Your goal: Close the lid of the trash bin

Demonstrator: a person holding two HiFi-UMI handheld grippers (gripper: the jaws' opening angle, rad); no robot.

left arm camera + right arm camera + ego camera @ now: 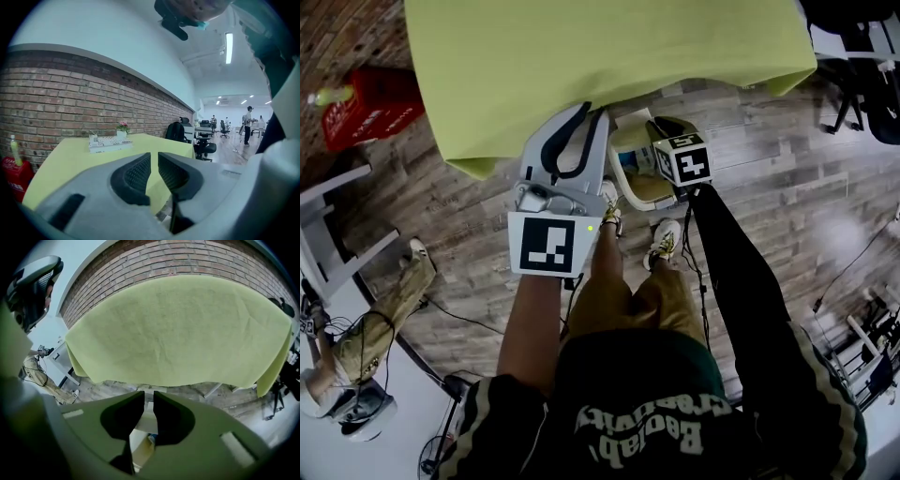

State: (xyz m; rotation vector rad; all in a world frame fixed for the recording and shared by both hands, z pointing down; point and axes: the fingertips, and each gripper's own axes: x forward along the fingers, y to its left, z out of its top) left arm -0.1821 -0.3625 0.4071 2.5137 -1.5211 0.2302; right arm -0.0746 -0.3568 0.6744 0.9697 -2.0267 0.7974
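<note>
My right claw (149,399) points steeply down with its jaws a narrow slit apart, and I cannot tell whether the pads touch anything. Through that slit, just beyond and below the tips, I see the trash bin (616,178), its mouth open and yellowish inside, standing on the wooden floor (769,187) under the near edge of the yellow-green worktop (609,56). My left claw (154,161) hangs to the left of the right one, aimed about level over the worktop, its jaws slightly spread with only air between them.
</note>
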